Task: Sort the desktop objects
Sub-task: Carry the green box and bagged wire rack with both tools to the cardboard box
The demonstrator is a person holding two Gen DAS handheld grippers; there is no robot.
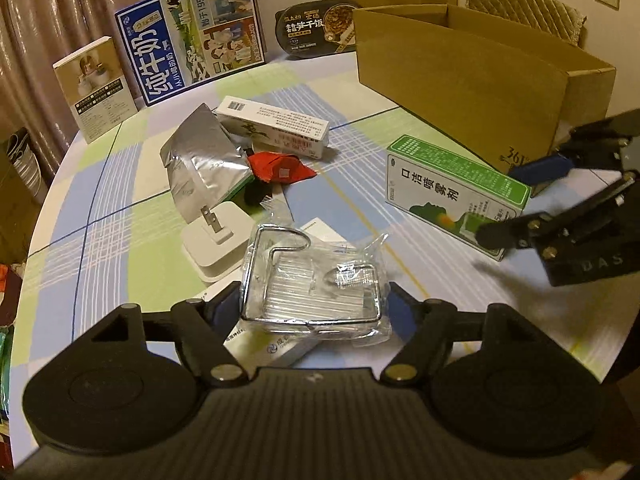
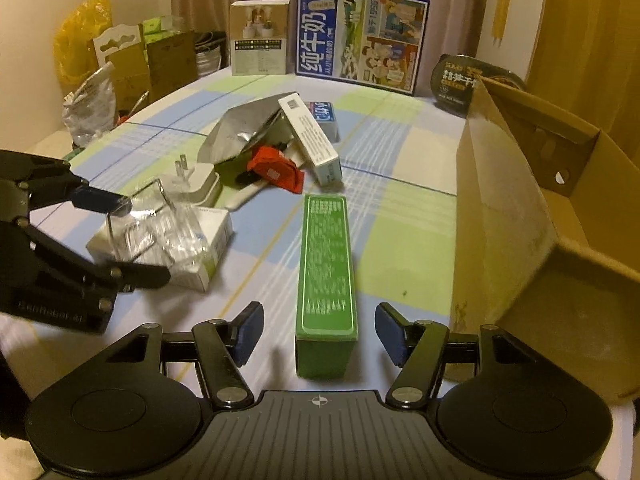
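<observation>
A wire rack sealed in a clear bag (image 1: pixel 312 280) lies on a flat white box (image 1: pixel 276 350) near the table's front. My left gripper (image 1: pixel 312 310) has its blue pads against the bag's two sides, shut on it; the right wrist view shows that gripper (image 2: pixel 140 240) around the bag (image 2: pixel 160 232) too. A long green and white spray box (image 1: pixel 452 188) lies on the tablecloth beside the open cardboard box (image 1: pixel 460 68). My right gripper (image 2: pixel 320 334) straddles the green box's (image 2: pixel 326 264) near end, open, with gaps on both sides.
A pile sits mid-table: a silver foil pouch (image 1: pixel 200 160), a red packet (image 1: pixel 280 168), a white carton (image 1: pixel 276 128) and a white plug charger (image 1: pixel 216 240). A blue milk case (image 1: pixel 192 36), a small white box (image 1: pixel 96 88) and a black meal bowl (image 1: pixel 320 28) line the far edge.
</observation>
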